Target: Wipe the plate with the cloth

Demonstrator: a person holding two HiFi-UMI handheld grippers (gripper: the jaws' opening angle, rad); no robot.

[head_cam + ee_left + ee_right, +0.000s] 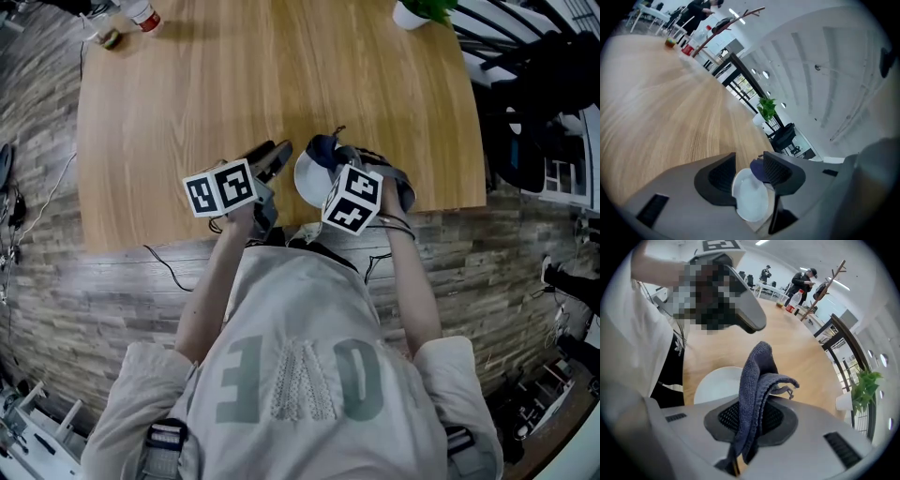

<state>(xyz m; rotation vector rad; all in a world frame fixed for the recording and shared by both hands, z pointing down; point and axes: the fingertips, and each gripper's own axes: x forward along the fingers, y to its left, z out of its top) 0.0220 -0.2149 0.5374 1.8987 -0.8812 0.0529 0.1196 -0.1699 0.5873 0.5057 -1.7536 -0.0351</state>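
Note:
A white plate (307,180) lies near the front edge of the wooden table (187,94). My left gripper (269,161) hovers just left of it, jaws open. In the left gripper view the plate (750,199) shows through the gap of the left gripper (747,171), clear of both pads. A dark blue cloth (757,380) is clamped in my right gripper (750,425), which is shut on it and points steeply down over the plate (715,385). Seen from the head, the cloth (323,147) bunches over the plate's right side, and the right gripper's marker cube (353,199) hides its jaws.
A red-capped bottle (141,14) stands at the table's far left corner and a white plant pot (412,13) at the far right. A black cable (169,267) hangs below the front edge. Chairs and gear (544,112) crowd the right side.

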